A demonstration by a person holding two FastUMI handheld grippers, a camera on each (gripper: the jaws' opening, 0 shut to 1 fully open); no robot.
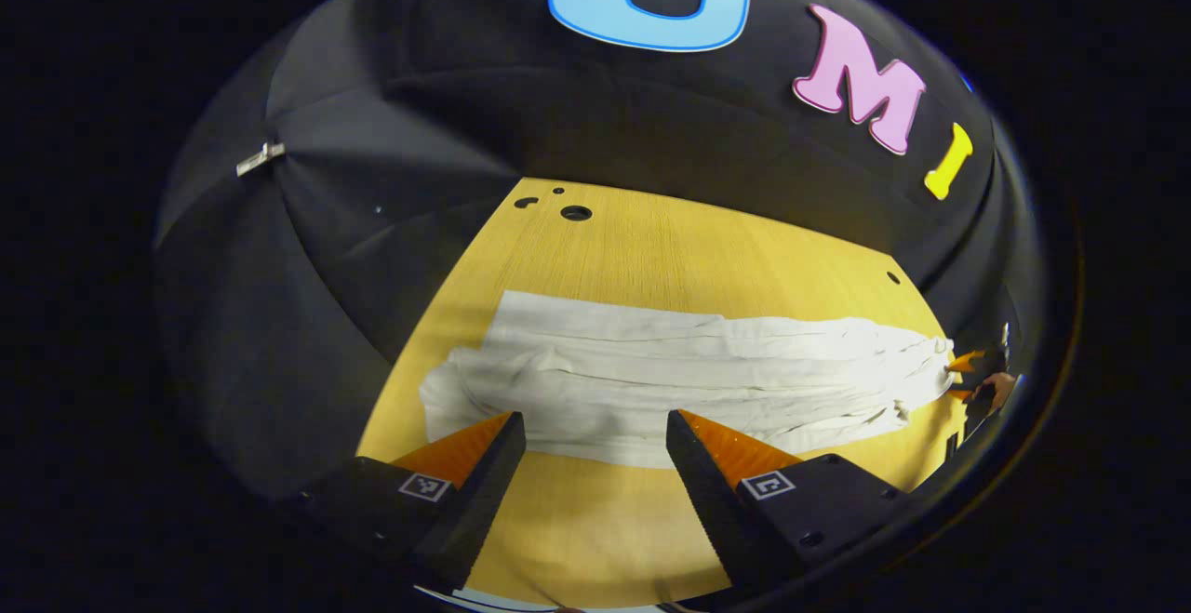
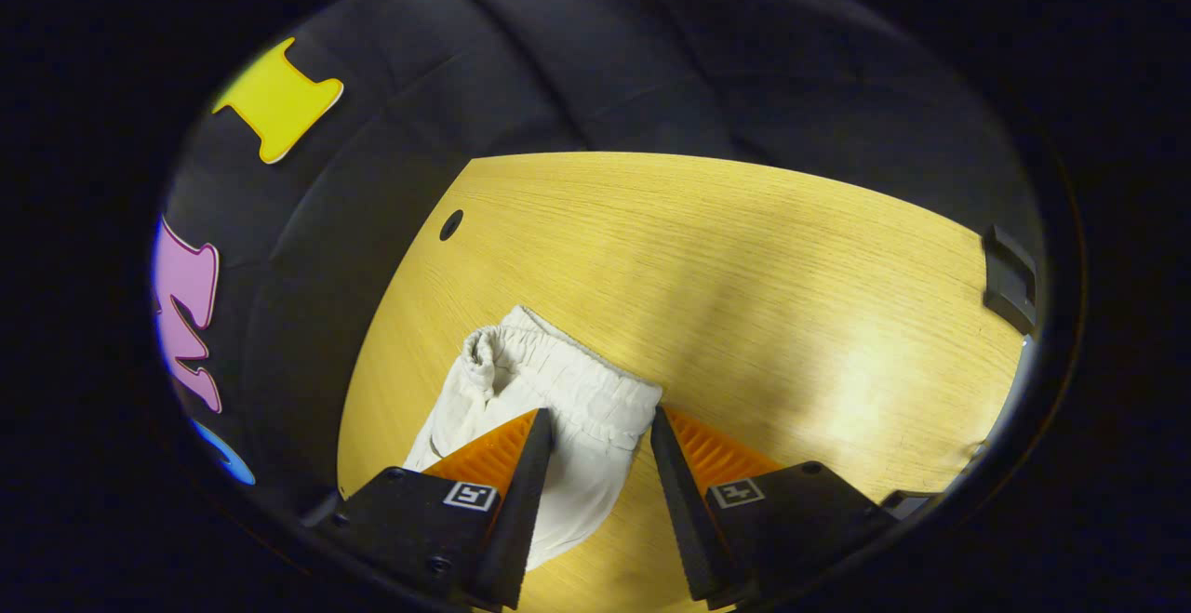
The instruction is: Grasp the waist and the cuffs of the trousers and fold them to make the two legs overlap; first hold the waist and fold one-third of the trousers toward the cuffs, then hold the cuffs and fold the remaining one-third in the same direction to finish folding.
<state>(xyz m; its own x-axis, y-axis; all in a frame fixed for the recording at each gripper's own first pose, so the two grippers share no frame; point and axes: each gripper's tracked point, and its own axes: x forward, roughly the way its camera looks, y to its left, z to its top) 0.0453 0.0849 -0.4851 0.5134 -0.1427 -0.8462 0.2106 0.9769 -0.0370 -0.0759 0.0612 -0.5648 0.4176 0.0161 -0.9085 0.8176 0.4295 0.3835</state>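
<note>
White trousers [image 1: 689, 380] lie stretched out across the wooden table [image 1: 651, 250], one leg on top of the other. The cuff end [image 1: 442, 399] points left and the gathered waist [image 1: 921, 362] points right. My left gripper [image 1: 595, 422] is open, its fingertips standing over the near edge of the trousers at about mid-length. In the right gripper view the elastic waistband [image 2: 558, 380] lies just ahead, partly between the open fingers of my right gripper [image 2: 600, 416]. The right gripper [image 1: 963, 376] also appears far off at the waist end, held by a hand.
The booth's black cloth wall rises behind the table, with a metal clip [image 1: 260, 159] on it. Round holes [image 1: 576, 213] pierce the table's far corner, and another hole [image 2: 451, 224] sits near the waist. A black bracket [image 2: 1010, 278] is at the table's right edge.
</note>
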